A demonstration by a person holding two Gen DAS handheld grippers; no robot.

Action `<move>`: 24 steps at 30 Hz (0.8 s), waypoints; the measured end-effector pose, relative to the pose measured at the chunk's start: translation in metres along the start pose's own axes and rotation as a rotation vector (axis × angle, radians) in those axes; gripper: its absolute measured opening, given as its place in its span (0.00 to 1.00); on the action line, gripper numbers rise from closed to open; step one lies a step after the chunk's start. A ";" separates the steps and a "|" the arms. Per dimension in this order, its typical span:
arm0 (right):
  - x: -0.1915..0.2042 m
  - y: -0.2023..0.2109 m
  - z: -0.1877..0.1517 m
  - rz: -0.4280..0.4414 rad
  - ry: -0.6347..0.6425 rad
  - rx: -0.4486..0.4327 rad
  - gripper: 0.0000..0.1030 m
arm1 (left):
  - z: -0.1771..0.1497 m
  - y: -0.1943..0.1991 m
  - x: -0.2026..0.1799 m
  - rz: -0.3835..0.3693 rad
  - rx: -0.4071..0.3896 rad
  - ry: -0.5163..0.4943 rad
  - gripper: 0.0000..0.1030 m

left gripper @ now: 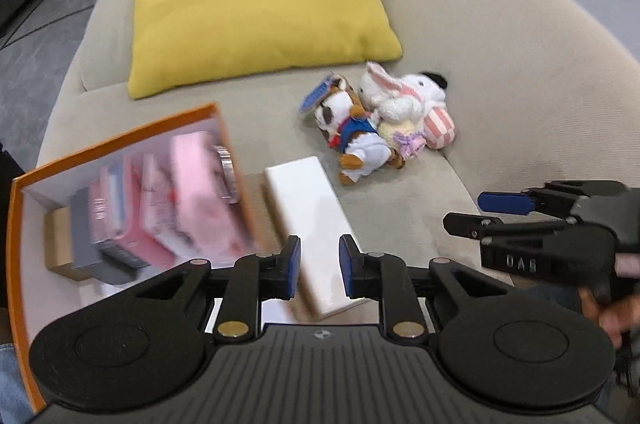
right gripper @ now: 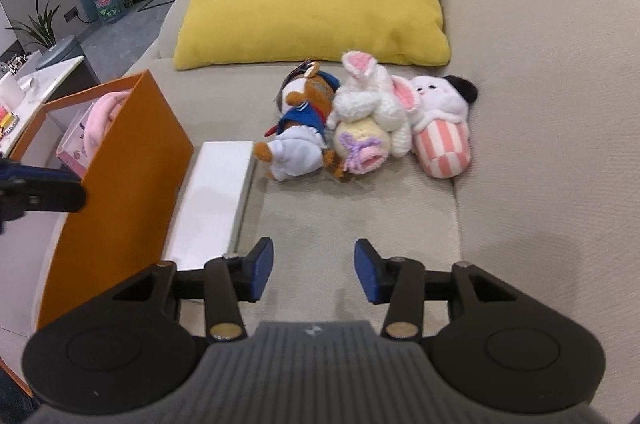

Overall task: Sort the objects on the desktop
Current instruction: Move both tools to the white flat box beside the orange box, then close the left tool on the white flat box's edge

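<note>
While the left tool point(left gripper: 319, 266) gapes empty over the white box point(left gripper: 310, 224), only it sees books point(left gripper: 160, 200) inside the orange box point(left gripper: 120, 140); right tool point(right gripper: 314, 274) wide, empty.

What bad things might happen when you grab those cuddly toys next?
The plush toys lie tangled in one heap, so a grab may lift two at once. The orange box already looks crowded, so more may not fit. The white box leans against it and might get knocked.
</note>
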State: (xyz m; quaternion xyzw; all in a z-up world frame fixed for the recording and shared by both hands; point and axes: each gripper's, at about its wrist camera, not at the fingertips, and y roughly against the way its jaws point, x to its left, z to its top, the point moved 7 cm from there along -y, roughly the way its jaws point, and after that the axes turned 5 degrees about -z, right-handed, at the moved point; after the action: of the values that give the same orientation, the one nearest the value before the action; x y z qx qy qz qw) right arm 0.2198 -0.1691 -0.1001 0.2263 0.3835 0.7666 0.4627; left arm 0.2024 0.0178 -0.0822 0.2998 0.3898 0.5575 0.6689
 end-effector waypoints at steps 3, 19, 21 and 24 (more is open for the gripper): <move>-0.005 0.003 0.001 -0.021 0.033 -0.015 0.46 | 0.006 -0.027 -0.012 0.024 0.075 0.042 0.23; -0.016 -0.018 0.004 0.038 -0.010 -0.026 0.46 | 0.007 -0.115 -0.020 0.247 0.306 0.067 0.26; -0.017 -0.020 0.003 0.044 -0.020 -0.013 0.47 | 0.007 -0.119 -0.021 0.273 0.322 0.055 0.32; -0.015 -0.029 -0.002 0.039 -0.015 0.037 0.47 | 0.005 -0.124 -0.025 0.326 0.341 0.011 0.49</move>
State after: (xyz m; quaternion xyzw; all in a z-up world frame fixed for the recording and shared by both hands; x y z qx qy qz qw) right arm 0.2412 -0.1753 -0.1237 0.2479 0.3894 0.7666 0.4464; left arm 0.2683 -0.0309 -0.1787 0.4645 0.4281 0.5860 0.5075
